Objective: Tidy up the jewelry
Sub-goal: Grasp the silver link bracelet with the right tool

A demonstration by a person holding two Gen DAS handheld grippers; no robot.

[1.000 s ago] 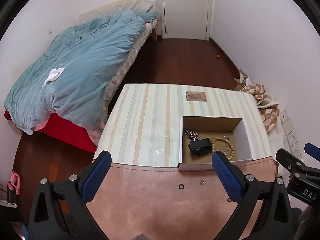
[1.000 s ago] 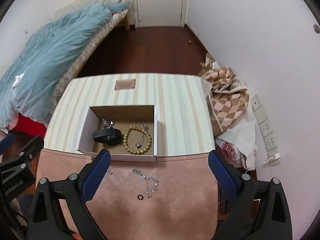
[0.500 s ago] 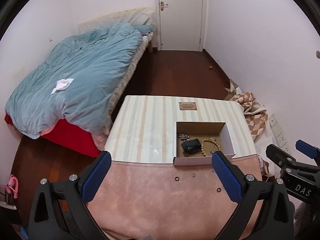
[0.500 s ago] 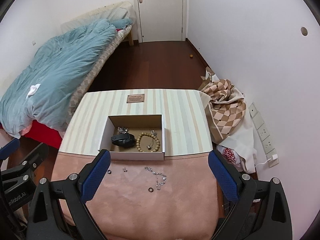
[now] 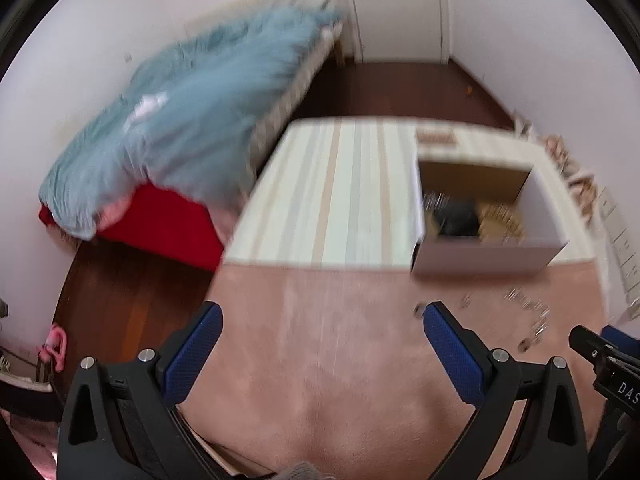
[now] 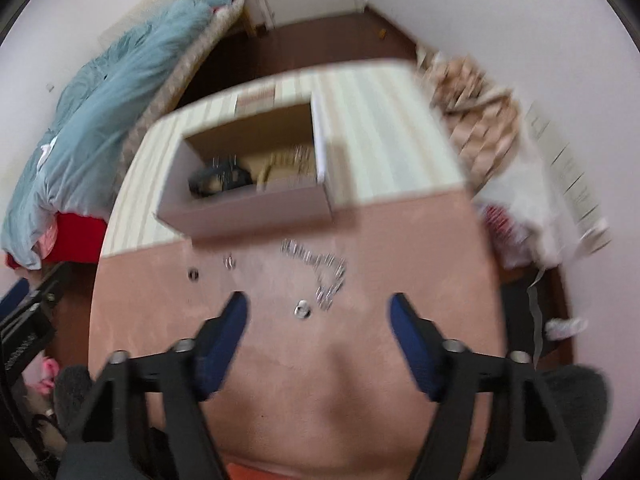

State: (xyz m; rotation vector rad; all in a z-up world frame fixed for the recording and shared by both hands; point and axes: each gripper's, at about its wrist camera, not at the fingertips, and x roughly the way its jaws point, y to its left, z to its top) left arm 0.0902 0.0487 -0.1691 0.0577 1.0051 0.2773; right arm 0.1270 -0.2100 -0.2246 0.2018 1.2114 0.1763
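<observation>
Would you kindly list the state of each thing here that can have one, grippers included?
Cardboard box: open, holding a dark item and beads.
Silver chain: loose on the pink cloth, outside the box.
Ring: on the cloth, ahead of the right gripper.
Right gripper: jaws closing, nothing gripped.
Left gripper: open, empty.
Door: shut.

You are working in a bedroom at home. A bed [image 5: 168, 148] with a rumpled blue duvet [image 6: 120, 80] is sitting along the white wall, a closed white door [image 5: 400, 8] is standing at the far end, and dark wood flooring [image 5: 400, 88] is running between them. A striped table [image 5: 340, 188] is standing beside the bed.
</observation>
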